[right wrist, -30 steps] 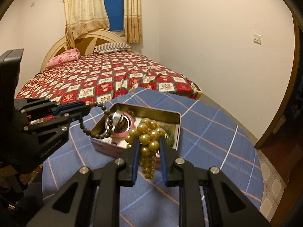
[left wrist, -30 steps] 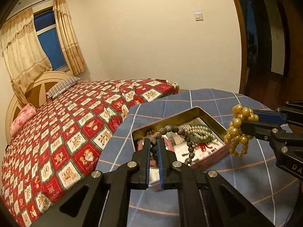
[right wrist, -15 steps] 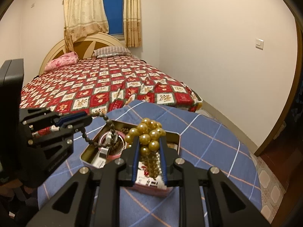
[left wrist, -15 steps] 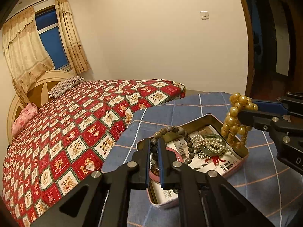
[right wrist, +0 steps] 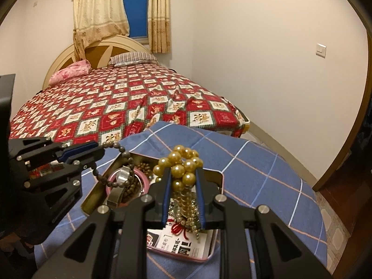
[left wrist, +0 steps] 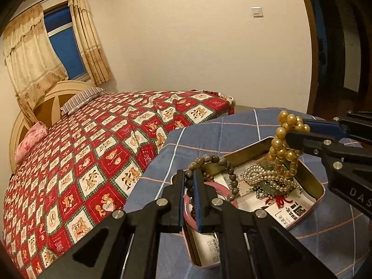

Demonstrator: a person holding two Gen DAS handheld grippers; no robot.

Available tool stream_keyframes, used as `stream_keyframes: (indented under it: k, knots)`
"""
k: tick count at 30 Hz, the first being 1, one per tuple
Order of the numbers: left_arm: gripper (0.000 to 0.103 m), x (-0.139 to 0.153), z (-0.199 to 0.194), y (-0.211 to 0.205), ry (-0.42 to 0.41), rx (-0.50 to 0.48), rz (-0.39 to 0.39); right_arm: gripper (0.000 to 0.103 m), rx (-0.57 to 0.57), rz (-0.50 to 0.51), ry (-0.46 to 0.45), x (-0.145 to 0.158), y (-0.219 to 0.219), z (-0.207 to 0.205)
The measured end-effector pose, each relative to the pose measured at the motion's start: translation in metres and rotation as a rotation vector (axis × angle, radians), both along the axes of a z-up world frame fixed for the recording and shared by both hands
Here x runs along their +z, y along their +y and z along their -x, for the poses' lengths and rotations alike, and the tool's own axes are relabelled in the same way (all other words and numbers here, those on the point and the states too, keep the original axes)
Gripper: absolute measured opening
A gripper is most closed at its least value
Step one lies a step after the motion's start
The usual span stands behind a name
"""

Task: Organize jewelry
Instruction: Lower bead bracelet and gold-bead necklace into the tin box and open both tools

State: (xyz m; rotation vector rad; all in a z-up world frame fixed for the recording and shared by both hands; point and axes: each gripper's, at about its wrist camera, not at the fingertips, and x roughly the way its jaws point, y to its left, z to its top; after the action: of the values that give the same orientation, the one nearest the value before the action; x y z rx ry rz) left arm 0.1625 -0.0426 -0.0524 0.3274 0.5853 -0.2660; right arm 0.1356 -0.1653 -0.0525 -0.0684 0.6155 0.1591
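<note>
Tin (left wrist: pixel 319 187) sits nearer under both grippers than a second ago; left gripper (left wrist: pixel 190 177) pinches dark beads (left wrist: pixel 229 171), right gripper (right wrist: pixel 183 181) clamps gold beads (right wrist: pixel 179 165), both strands now hanging over it, about ready to drop in

Both tongs have moved in over the tin (left wrist: pixel 311 179): the dark bead bracelet (left wrist: pixel 223 162) and the gold bead strand (left wrist: pixel 282 148) now hang above it, not beside it.
</note>
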Motion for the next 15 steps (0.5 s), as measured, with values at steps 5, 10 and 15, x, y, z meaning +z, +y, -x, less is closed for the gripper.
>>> stream_keyframes:
  k: [5, 10, 15]
  knots:
    - [0.007, -0.006, -0.007, -0.003, 0.010, -0.002, -0.007, 0.022, -0.007, 0.002, 0.018, -0.008, 0.000, -0.008]
    - [0.007, -0.013, -0.013, -0.004, 0.024, -0.004, -0.013, 0.022, -0.011, 0.000, 0.037, -0.016, -0.001, -0.014]
    - [0.007, -0.020, -0.019, -0.005, 0.038, -0.004, -0.016, 0.022, -0.009, 0.002, 0.056, -0.024, 0.000, -0.021]
